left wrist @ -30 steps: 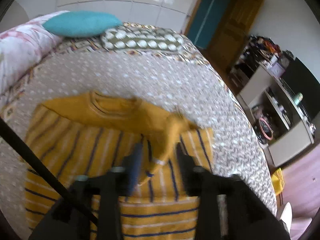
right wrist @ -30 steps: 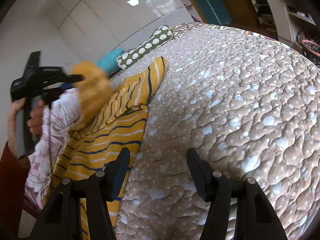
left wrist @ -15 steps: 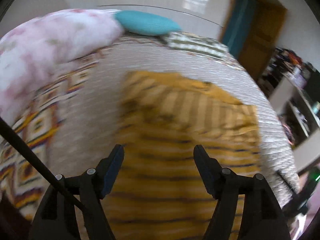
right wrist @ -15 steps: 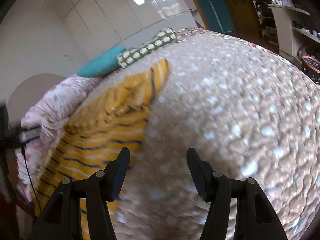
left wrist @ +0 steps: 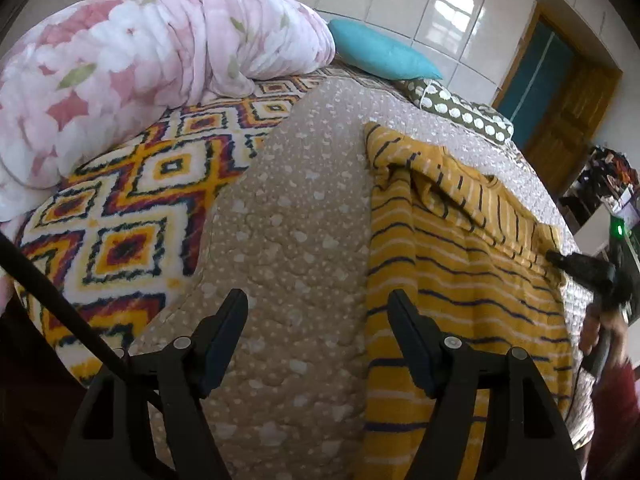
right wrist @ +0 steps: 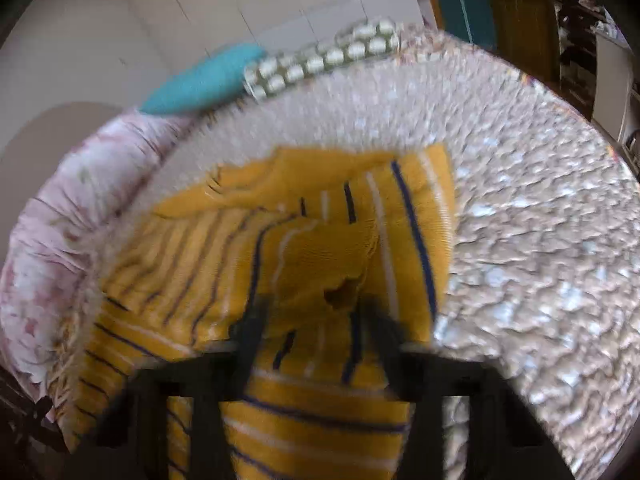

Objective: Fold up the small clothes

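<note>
Tiled wall behind, bed [left wrist: 296, 240] under a beige dotted quilt, patterned blanket [left wrist: 132, 208] and pink floral duvet [left wrist: 120, 64] heaped to one side. Teal pillow [left wrist: 380, 54] and green spotted pillow [left wrist: 456, 110] up at the head. Mustard striped sweater [left wrist: 452, 280] spread on the quilt, upper part folded over in a rumpled flap. Left tongs [left wrist: 318, 332] spread wide, hovering above bare quilt just beside the sweater's edge, holding nothing. Right tongs [right wrist: 312, 328] low over the sweater's folded fabric, blurred; cannot tell whether pinching or parted. In the left view, dark tip touching the sweater's far edge.
</note>
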A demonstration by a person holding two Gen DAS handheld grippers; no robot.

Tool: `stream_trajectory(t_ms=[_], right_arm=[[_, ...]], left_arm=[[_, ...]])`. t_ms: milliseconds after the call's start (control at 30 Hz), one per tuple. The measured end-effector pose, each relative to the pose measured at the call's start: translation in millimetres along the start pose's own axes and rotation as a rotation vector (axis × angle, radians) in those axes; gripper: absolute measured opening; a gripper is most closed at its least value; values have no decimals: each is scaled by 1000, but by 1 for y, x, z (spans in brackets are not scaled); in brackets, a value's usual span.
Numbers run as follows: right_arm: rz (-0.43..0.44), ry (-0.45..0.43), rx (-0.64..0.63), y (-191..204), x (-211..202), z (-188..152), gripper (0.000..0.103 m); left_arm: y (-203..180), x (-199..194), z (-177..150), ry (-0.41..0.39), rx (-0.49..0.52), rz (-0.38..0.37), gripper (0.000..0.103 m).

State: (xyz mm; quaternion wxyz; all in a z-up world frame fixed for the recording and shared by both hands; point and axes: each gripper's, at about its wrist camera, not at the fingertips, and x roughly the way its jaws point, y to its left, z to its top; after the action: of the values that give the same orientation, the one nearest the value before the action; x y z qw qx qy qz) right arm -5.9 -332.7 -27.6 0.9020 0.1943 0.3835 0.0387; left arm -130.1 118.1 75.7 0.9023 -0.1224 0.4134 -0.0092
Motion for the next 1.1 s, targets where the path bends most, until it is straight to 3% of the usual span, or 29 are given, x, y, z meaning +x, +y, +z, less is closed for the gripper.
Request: stream_trajectory(t_ms=[33,200,267,367,467,533,633,733,767,800,900,1000,1100], right_arm=[[-3,16,-8,0,5,5,7],[-213,-41,-4,-11,1,16,8],[-218,-75,-7,-13,-14,10,17],[-107,-78,31,-30,-40,-12,38],[40,-27,101,-57,-60,-47,41],[91,9,131,-70,-66,-72,41],[184,49,198,-86,-70,-108,42],[290,34,249,-90,-75,-127,44],[340,37,268,-89,-74,-130,44],[404,48,290,-87,-71,-134,44],[544,96,320,-72,-58,-147,44],[554,95,275,-55,-58,-159,44],[629,128,292,-48,-59,-173,44]], left_arm=[[0,2,-1,6,2,-7,71],[2,14,-6,45,4,-42,71],[3,19,-7,68,0,-66,71],[-1,29,-7,111,12,-121,71],[-9,47,-8,172,28,-188,71],[-12,59,-8,209,24,-231,71],[-21,73,-5,197,36,-255,78],[-26,78,-2,208,-5,-316,78],[-29,79,-3,221,-24,-368,78],[-30,78,-5,227,-32,-394,77],[-35,74,-17,251,-43,-446,60],[-39,61,-35,240,-10,-428,47],[-39,51,-47,240,-14,-445,46]])
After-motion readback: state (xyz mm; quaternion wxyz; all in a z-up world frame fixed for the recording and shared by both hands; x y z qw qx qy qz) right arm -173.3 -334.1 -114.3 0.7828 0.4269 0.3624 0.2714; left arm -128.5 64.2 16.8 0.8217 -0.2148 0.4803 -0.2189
